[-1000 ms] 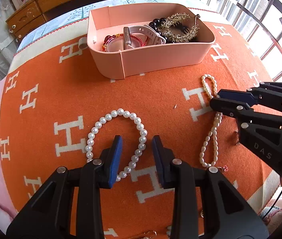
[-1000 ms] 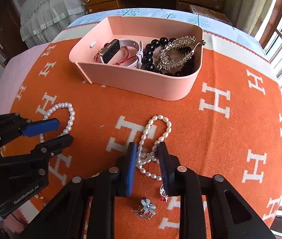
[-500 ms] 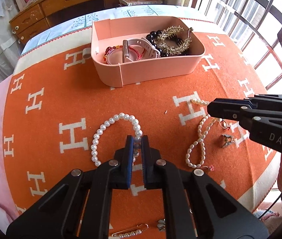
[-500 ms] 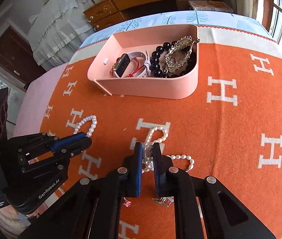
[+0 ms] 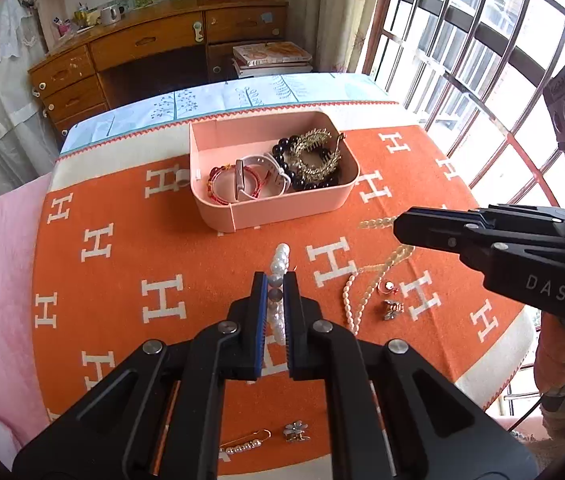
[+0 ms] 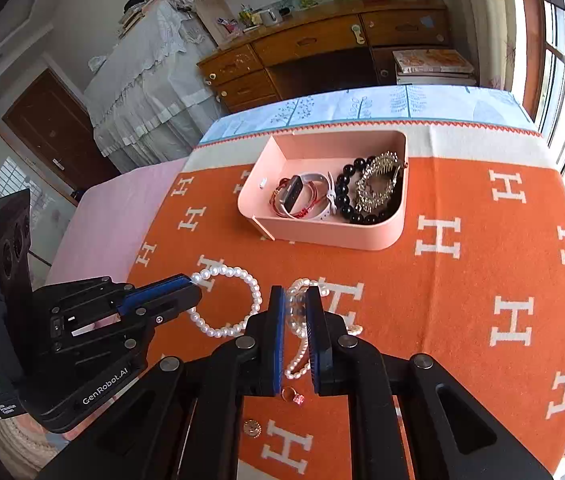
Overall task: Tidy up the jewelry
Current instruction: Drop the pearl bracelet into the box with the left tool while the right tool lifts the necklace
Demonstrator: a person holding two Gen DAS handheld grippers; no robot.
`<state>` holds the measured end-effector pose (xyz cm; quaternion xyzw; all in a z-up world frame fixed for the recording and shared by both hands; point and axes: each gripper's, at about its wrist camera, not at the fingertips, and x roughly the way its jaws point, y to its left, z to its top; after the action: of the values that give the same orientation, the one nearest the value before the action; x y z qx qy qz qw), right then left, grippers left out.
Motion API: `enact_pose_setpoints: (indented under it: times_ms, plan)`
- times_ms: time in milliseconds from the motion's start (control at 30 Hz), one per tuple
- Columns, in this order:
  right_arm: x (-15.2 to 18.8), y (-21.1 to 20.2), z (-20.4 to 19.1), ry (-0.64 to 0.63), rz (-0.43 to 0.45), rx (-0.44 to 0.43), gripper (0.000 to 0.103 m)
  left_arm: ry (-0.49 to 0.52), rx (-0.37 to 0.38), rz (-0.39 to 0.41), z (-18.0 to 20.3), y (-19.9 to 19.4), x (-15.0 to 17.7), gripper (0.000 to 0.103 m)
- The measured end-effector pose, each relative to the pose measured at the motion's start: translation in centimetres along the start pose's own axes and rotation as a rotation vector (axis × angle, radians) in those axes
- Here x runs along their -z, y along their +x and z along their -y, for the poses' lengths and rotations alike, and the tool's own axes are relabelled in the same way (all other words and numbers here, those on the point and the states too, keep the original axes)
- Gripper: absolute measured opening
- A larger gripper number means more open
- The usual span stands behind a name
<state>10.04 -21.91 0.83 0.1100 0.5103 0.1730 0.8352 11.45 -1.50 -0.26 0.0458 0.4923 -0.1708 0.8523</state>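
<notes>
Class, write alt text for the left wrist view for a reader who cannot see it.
The left gripper pinches a round-pearl bracelet above an orange blanket. Beyond it sits a pink box of jewelry; at right, the right gripper holds a small-pearl strand.

Left gripper (image 5: pixel 276 280) angled steeply downward, jaws clamped tight with only a thin gap between the blue pads. Right gripper (image 6: pixel 295 300) beside it, likewise pitched down, jaws nearly closed. Both sit close together, side by side.
</notes>
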Motion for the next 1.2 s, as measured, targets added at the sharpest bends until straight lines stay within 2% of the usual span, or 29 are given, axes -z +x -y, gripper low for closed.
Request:
enact_pose_setpoints:
  times_ms: [300,333,567,833,1067,1200]
  plan:
    - [-2.6,-5.9,-1.8,-0.031,0.124,0.002,0.01,-0.024,0.007,0.083,-0.2,-3.8,-2.7,0.005]
    - [-2.9,-6.5,-1.9,-0.034,0.139,0.005,0.0,-0.03,0.007,0.089,-0.2,-4.0,-3.1,0.005]
    - [-5.7,-9.0,-3.6,-0.047,0.238,0.027,0.0,-0.075,-0.01,0.125,-1.0,-4.7,-6.6,0.005]
    - [-6.7,-7.9,-4.3,-0.064,0.202,0.03,0.0,-0.071,-0.05,0.114,-1.2,-2.3,-9.9,0.005]
    - [-6.4,-4.8,-1.5,-0.021,0.16,0.055,0.0,-0.087,-0.095,0.07,-2.5,2.2,-12.0,0.005]
    - [-5.9,-2.0,0.7,-0.013,0.075,0.051,0.0,-0.102,-0.097,0.034,-3.1,4.6,-11.6,0.005]
